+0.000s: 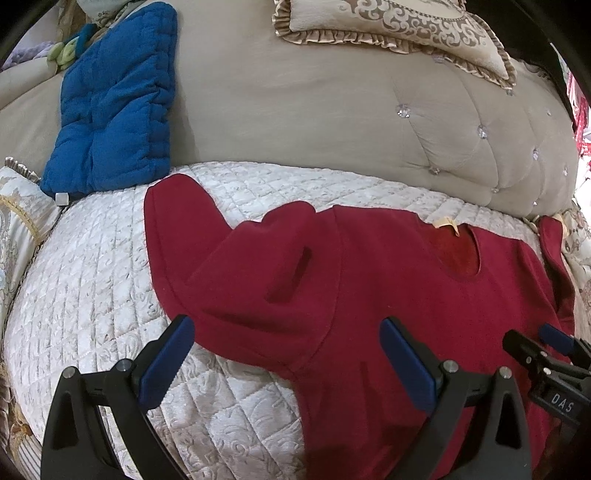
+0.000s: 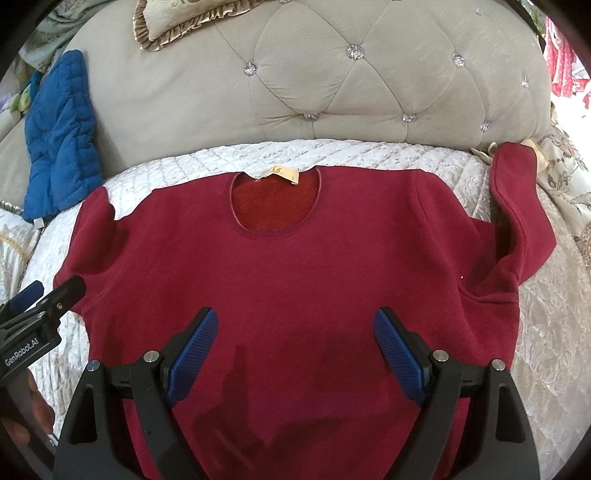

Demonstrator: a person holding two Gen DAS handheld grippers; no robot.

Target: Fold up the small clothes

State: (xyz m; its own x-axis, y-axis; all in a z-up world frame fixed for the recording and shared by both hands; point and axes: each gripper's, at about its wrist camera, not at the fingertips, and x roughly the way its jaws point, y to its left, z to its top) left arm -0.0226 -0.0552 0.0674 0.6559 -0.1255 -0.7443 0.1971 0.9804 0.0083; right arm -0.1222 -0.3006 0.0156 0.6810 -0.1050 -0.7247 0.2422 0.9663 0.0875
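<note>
A dark red long-sleeved sweatshirt lies face up on the white quilted bed cover, neck hole and tan label toward the headboard. It also shows in the left wrist view, with its left sleeve bent upward. The right sleeve is bent up too. My left gripper is open and empty above the sweatshirt's left armpit area; it shows at the left edge of the right wrist view. My right gripper is open and empty over the sweatshirt's chest; it shows in the left wrist view.
A beige tufted headboard rises behind the bed. A blue quilted cushion leans at the left. A frilled patterned pillow lies on top of the headboard. Patterned bedding lies at the right.
</note>
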